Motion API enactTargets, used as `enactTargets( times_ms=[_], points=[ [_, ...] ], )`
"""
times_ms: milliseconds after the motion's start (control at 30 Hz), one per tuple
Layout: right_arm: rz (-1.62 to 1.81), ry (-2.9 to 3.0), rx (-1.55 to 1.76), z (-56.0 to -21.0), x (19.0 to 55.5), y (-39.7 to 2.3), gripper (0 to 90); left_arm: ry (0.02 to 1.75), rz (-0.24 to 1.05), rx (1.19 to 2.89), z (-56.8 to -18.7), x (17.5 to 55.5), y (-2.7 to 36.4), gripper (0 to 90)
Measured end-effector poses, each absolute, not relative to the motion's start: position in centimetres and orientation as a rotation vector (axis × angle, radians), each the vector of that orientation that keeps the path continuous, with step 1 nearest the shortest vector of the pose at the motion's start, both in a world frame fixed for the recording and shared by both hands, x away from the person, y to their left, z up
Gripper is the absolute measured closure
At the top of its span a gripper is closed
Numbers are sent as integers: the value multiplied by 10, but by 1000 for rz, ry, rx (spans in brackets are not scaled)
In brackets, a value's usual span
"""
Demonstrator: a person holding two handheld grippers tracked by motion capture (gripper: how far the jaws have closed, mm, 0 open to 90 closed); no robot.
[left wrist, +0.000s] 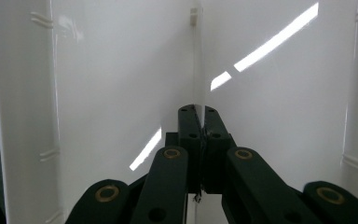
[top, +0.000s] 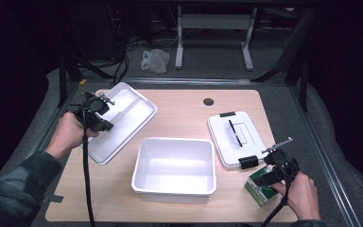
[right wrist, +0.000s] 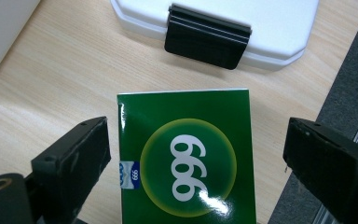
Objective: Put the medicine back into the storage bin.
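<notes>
A person's left gripper clamps the thin centre divider of a white tray, holding it tilted over the table's left side, its near corner by the table edge. At the front right corner, the right gripper hangs over a green box, jaws spread on either side and clear of it. A white bin sits centre front; a lid with black clips lies just beyond the box.
</notes>
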State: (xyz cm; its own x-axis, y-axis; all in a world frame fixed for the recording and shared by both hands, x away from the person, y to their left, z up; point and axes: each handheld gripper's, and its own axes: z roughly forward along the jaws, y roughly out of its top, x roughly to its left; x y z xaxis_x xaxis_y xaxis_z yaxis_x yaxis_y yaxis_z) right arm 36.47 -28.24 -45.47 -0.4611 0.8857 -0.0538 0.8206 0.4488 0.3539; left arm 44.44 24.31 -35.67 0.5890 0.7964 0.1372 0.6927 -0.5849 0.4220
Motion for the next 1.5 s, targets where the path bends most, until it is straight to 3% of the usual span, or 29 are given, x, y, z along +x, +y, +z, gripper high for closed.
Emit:
enactTargets(
  times_ms=[200,533,1500],
  points=[
    [410,2468,1486,-455,365,-283,70,1421,439,2443,-381,459,276,893],
    [416,2465,1486,-455,365,-283,72,1642,376,2336,-428,476,297,893],
    [407,2468,1485,-456,365,-284,72,2032,301,2140,-524,496,305,892]
  ],
)
